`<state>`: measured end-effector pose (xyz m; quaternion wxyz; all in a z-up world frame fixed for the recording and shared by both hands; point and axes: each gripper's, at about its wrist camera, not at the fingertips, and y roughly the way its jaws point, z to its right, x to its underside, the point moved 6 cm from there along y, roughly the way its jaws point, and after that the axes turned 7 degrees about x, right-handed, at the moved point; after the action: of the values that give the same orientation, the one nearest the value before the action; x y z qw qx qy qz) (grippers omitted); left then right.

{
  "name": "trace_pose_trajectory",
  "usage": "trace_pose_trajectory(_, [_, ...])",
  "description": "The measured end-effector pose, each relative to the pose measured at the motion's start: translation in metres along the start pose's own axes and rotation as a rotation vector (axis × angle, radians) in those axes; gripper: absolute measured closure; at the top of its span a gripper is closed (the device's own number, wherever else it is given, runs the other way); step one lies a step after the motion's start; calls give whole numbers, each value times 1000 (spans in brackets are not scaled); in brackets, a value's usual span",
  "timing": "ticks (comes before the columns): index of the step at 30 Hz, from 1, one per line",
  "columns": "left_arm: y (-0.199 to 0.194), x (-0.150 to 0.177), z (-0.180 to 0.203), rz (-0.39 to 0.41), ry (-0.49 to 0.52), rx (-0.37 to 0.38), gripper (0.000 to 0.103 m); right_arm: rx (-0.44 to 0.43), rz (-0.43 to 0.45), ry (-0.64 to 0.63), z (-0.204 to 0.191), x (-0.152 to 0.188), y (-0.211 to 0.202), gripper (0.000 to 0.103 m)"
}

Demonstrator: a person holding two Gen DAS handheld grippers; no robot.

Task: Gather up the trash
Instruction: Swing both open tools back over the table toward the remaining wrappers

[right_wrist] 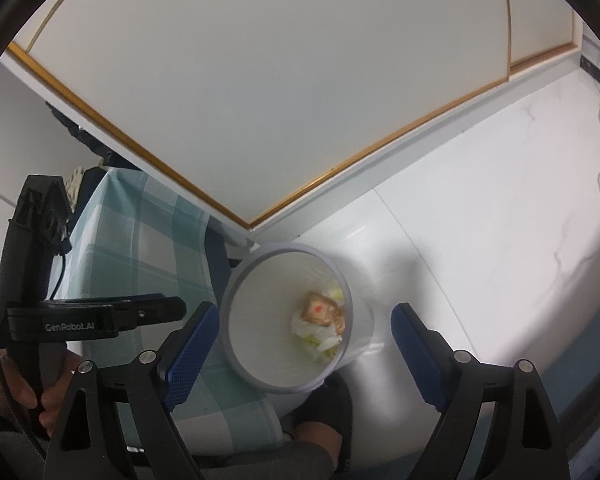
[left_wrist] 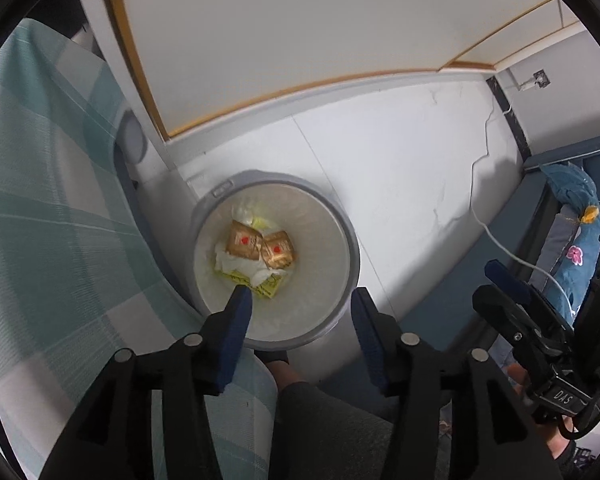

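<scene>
Trash point(left_wrist: 256, 254) in white bin point(left_wrist: 342, 240): gold wrappers, crumpled tissue, yellow bits; both tongs wide, empty.

A green-and-white checked cloth point(left_wrist: 60, 216) hangs left of the left claw. Ahead of both claws runs a white panel with a gold edge point(right_wrist: 260, 92) above the pale marbled floor point(left_wrist: 400, 168). Right of the left claw lie a white cable point(left_wrist: 500, 246) and blue flowered fabric point(left_wrist: 572, 240)

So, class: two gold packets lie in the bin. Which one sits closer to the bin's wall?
In the left wrist view, the right-hand gold packet lies nearer the bin's wall; the other gold packet sits toward the middle, on white tissue.
</scene>
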<state>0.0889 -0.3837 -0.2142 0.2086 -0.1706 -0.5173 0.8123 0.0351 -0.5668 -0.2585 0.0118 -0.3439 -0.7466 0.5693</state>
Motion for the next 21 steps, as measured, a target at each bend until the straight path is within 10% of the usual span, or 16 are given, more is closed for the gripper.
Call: trace_pose_trajectory(21, [-126,22,-14,416,26,-121,35,68,221,-162,-91,-18,-107,6])
